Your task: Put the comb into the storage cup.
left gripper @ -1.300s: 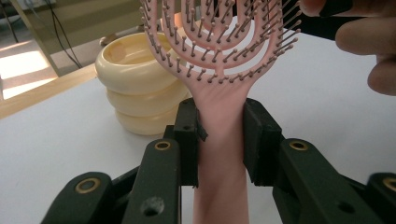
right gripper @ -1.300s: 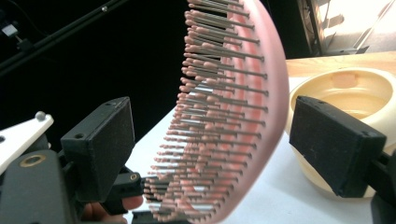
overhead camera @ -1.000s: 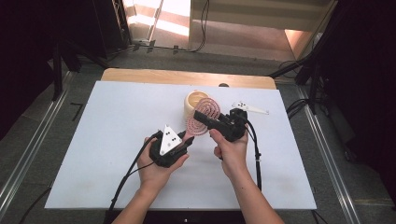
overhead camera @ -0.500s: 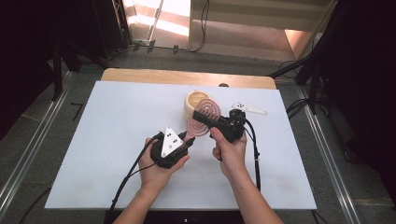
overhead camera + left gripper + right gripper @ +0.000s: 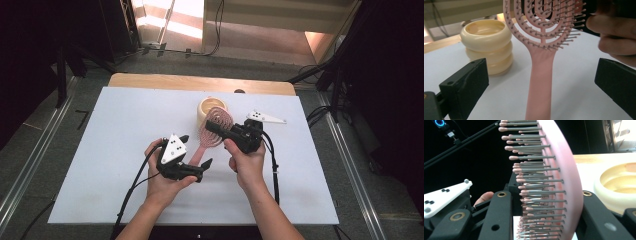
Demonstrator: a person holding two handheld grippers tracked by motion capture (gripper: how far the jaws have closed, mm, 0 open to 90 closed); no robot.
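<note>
Brush: pink paddle brush (image 5: 215,127) over the middle of the white table (image 5: 100,150), head toward the far edge, handle toward the person
Brush head: oval, open-work, bristles in rows; in the right gripper view it stands edge-on between the two black jaws
Right gripper (image 5: 225,128): clamped on the brush head, one jaw against the bristle tips, the other on the smooth back; jaws have just been closing onto it
Left gripper (image 5: 196,156): jaws have just opened and stand spread wide, one each side of the handle (image 5: 540,82), touching neither side
Cup: cream ribbed cup (image 5: 211,109) upright on the table just beyond the brush head, near the far wooden edge (image 5: 150,80)
Hands: each wraps its own gripper, coming in from the near edge
</note>
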